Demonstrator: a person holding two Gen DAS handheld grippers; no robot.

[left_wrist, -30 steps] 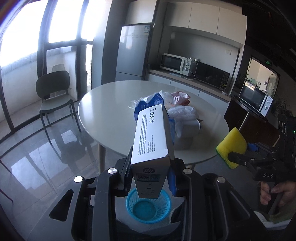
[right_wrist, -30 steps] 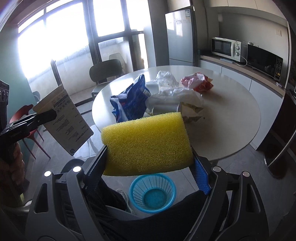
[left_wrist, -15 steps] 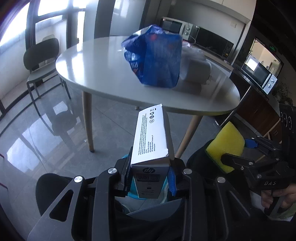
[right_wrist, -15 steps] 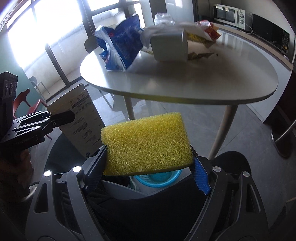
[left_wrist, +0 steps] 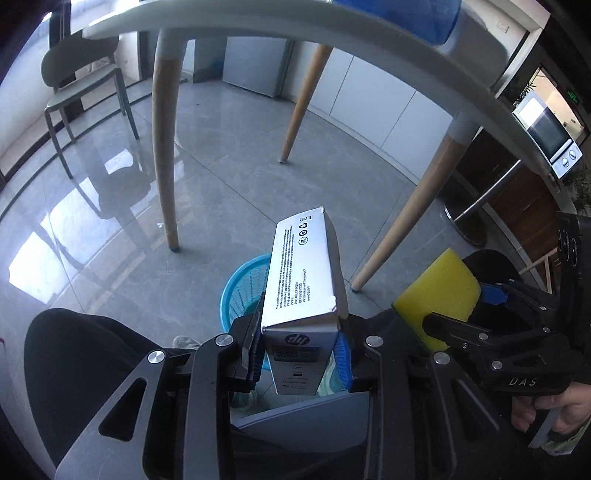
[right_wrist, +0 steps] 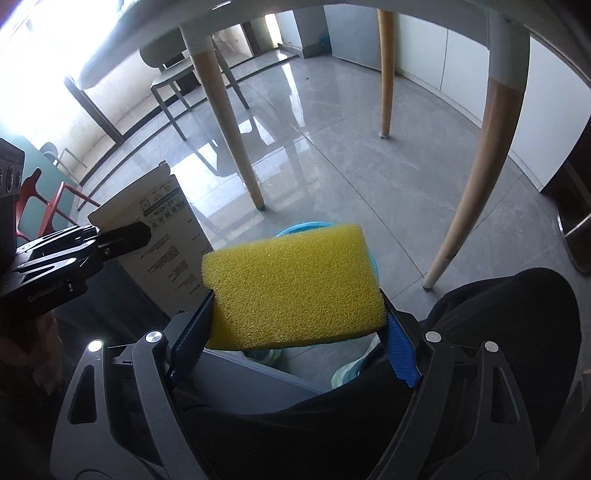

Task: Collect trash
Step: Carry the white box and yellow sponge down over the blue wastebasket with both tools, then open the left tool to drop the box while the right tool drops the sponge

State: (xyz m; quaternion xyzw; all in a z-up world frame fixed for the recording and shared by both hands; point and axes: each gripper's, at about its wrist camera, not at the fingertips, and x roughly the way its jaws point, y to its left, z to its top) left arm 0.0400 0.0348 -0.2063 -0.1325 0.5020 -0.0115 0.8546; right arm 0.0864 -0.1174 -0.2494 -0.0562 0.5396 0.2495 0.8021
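Observation:
My left gripper point(left_wrist: 301, 354) is shut on a white HP cardboard box point(left_wrist: 304, 280) and holds it below the table's edge, just above a blue mesh basket point(left_wrist: 242, 291) on the floor. The box also shows in the right wrist view point(right_wrist: 162, 236). My right gripper point(right_wrist: 295, 325) is shut on a yellow sponge point(right_wrist: 291, 286), which hides most of the basket point(right_wrist: 306, 225) behind it. The sponge also shows at the right of the left wrist view point(left_wrist: 441, 291).
The round white table point(left_wrist: 369, 40) is overhead on wooden legs point(left_wrist: 164, 147); one leg point(right_wrist: 469, 192) stands close to the right of the basket. A blue bag point(left_wrist: 406, 14) lies on the table. A grey chair point(left_wrist: 81, 74) stands far left. The person's dark-clad knees flank the basket.
Both grippers have dropped from above the tabletop to below its edge, close to the floor basket. The box and the sponge stay gripped.

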